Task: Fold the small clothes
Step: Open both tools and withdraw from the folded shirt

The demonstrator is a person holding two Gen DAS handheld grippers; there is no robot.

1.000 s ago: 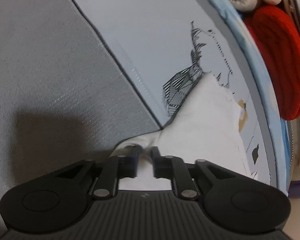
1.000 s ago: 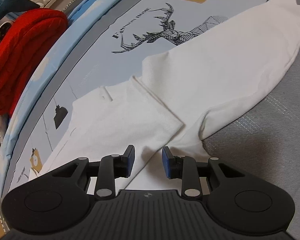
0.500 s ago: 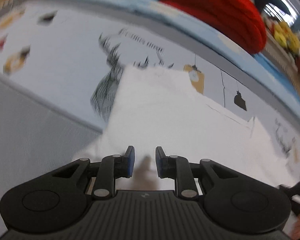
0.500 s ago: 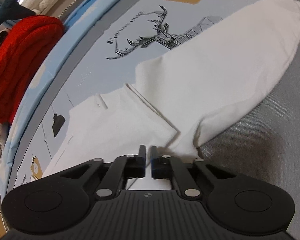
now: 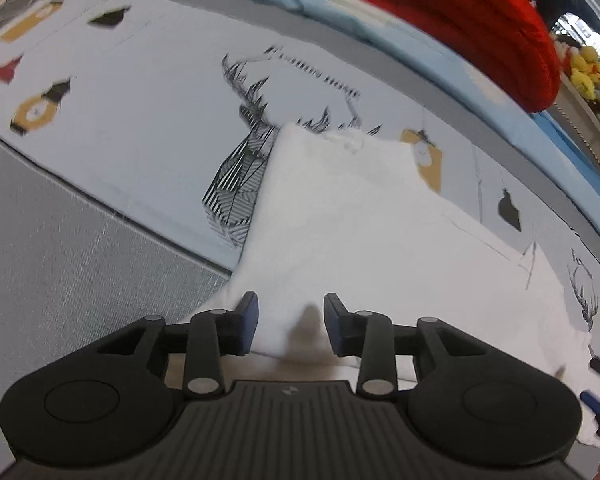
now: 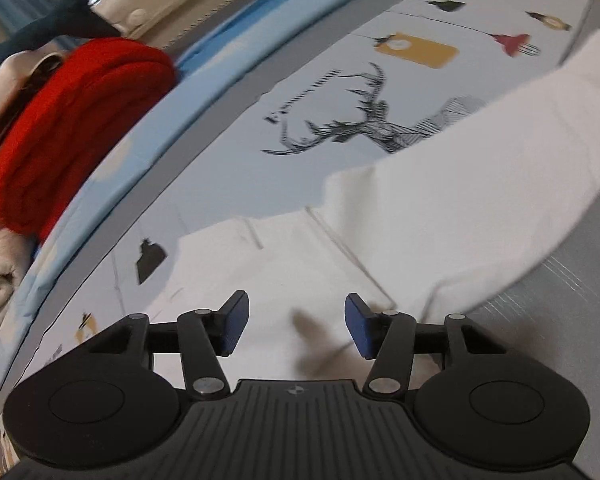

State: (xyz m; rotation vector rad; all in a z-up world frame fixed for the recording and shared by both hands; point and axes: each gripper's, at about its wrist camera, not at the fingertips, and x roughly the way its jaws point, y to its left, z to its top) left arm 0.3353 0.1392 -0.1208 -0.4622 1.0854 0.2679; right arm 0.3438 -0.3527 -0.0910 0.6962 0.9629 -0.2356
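The white garment (image 5: 340, 220) lay spread on the printed bedsheet (image 5: 140, 120), one folded part reaching onto the sheet's grey border (image 6: 560, 292). The left gripper (image 5: 290, 320) hung over the cloth, its jaws having just been opening, cloth below them but not pinched. The right gripper (image 6: 296, 324) had likewise just been opening, released above the garment. A red knit blanket (image 6: 80, 120) sat at the bed's far edge.
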